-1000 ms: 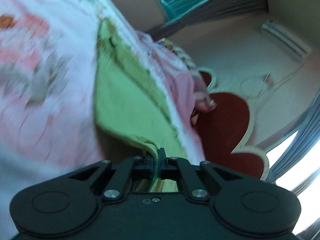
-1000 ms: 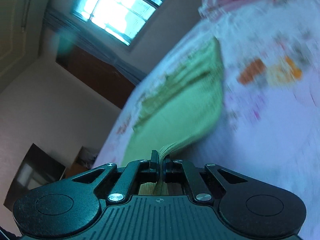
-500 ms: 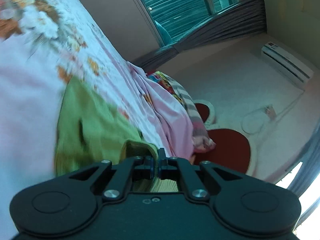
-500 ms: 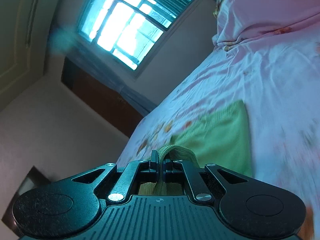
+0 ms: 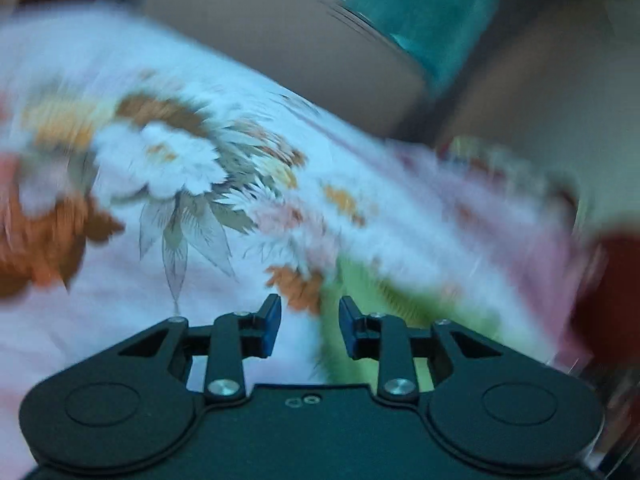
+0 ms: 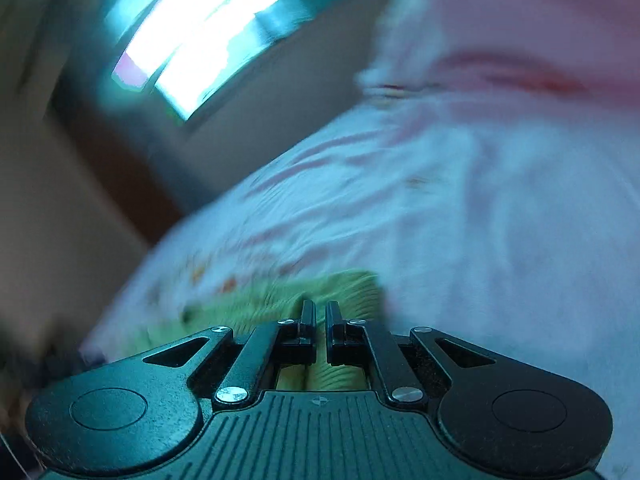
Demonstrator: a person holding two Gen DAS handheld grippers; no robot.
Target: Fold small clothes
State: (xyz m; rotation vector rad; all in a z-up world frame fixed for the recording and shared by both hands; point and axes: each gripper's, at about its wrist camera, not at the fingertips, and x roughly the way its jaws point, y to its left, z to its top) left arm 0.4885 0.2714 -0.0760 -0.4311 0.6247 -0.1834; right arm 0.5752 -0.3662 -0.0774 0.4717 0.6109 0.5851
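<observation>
The garment [image 5: 360, 300] lies on the bed [image 5: 120, 300], just ahead and right of the left hand-held gripper [image 5: 309, 322]. Bedding [image 6: 520, 40] seems heaped at the bed's far end, with a window [image 6: 200, 40] behind.

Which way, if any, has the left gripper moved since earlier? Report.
Yes, leftward: the left gripper turned so the headboard slid to the view's right edge. Jaws opening, off the cloth.

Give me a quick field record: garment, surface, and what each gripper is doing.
garment: green ribbed cloth, lying on the bed
surface: floral bedsheet
left gripper: jaws opening, nothing pinched; the cloth's edge lies below the right finger
right gripper: jaws nearly shut over the cloth; blur hides whether it is pinched
image quality: both views motion-blurred
</observation>
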